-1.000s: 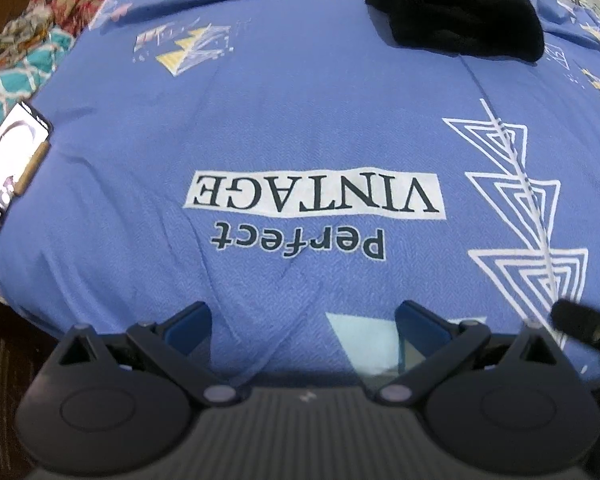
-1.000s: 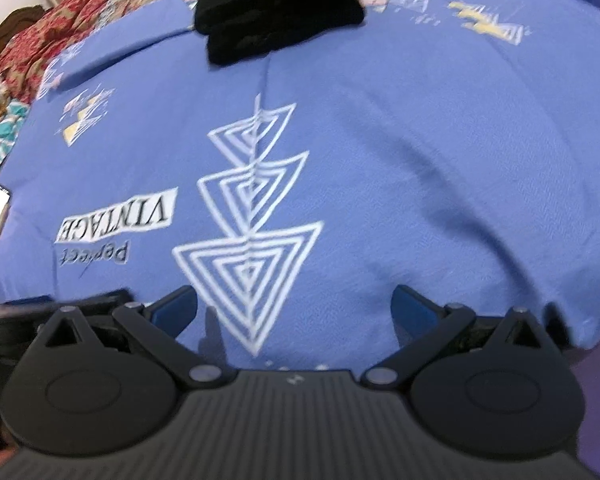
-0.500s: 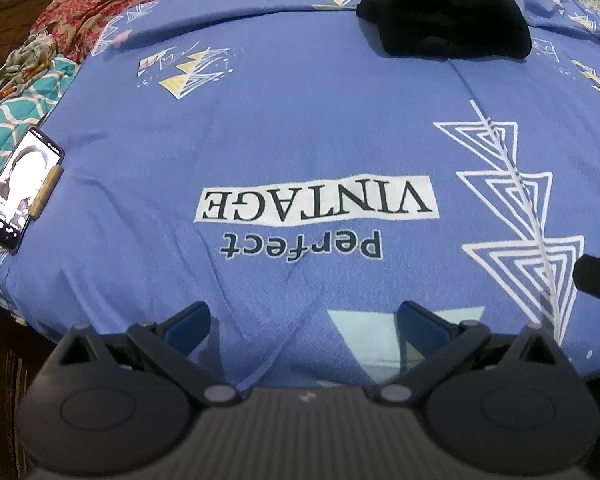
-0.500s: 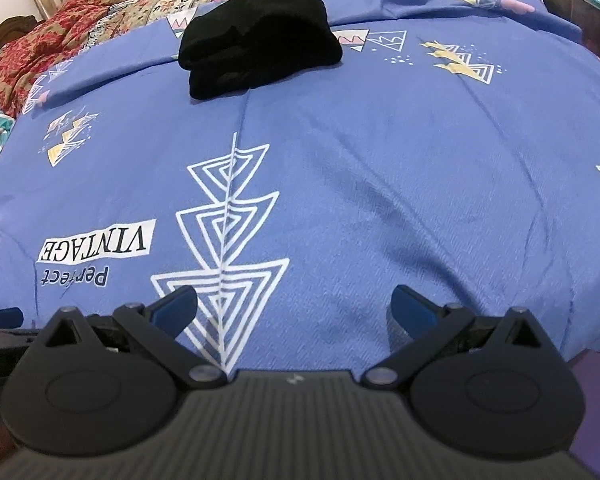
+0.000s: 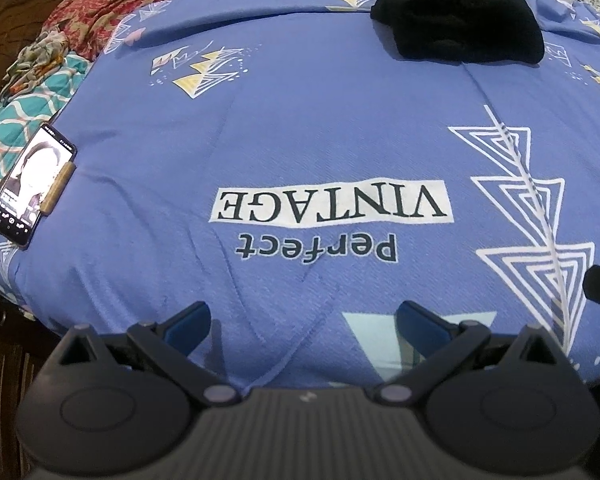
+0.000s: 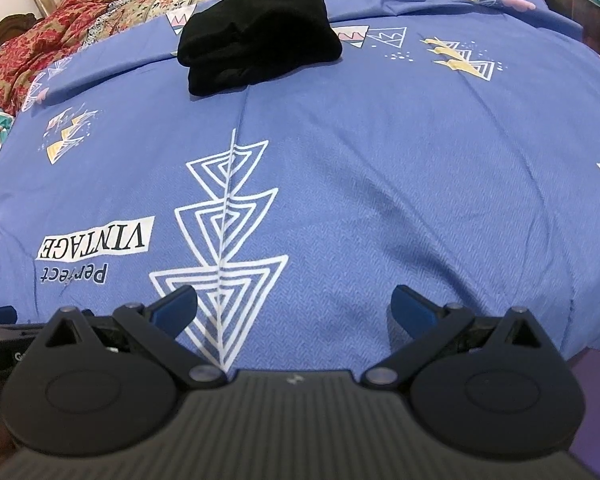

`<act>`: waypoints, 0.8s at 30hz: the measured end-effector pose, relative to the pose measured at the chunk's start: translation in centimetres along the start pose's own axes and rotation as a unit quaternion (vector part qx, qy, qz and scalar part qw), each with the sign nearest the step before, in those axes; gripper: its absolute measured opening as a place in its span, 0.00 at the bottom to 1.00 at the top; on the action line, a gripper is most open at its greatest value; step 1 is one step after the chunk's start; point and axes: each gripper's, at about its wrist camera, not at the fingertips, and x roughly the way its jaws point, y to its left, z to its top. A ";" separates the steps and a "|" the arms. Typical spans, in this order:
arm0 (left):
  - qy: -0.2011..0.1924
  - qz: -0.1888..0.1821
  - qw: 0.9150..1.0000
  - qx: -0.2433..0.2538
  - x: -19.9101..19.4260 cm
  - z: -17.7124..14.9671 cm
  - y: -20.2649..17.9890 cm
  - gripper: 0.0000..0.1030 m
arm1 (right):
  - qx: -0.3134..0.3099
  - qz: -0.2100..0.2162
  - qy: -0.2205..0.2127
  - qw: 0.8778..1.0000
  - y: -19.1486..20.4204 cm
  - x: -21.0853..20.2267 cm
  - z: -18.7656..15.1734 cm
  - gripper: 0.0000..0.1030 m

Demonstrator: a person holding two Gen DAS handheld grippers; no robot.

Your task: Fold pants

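Black fabric pants [image 6: 256, 36] lie in a compact folded bundle at twelve o'clock on the blue printed bedsheet [image 6: 380, 184], well apart from the left gripper [image 5: 304, 320] and right gripper [image 6: 294, 300], both spread wide and empty, so folding looks finished.

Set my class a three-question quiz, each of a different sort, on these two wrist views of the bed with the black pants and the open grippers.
1. True or false: the black pants lie in a folded bundle on the blue bedspread, far from both grippers.
2. Multiple choice: the left gripper is (a) shut on the pants, (b) open and holding nothing, (c) shut on the phone.
3. Fill the gap: the phone lies at the bedspread's ____ edge in the left wrist view.

Key: 1 true; 2 b; 3 left. The right gripper is open too.
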 end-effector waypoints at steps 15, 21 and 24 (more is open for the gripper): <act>-0.022 0.022 1.000 -0.002 -0.5 0.1 0.5 1.00 | -0.004 0.002 -0.001 1.000 0.0 -0.1 0.0 1.00; -0.027 0.028 0.999 -0.003 -0.7 0.0 0.6 1.00 | -0.008 -0.004 -0.005 1.000 0.1 -0.3 0.0 1.00; -0.029 0.032 0.999 -0.004 -0.8 0.0 0.8 1.00 | -0.014 -0.013 -0.010 1.000 0.4 -0.7 0.1 1.00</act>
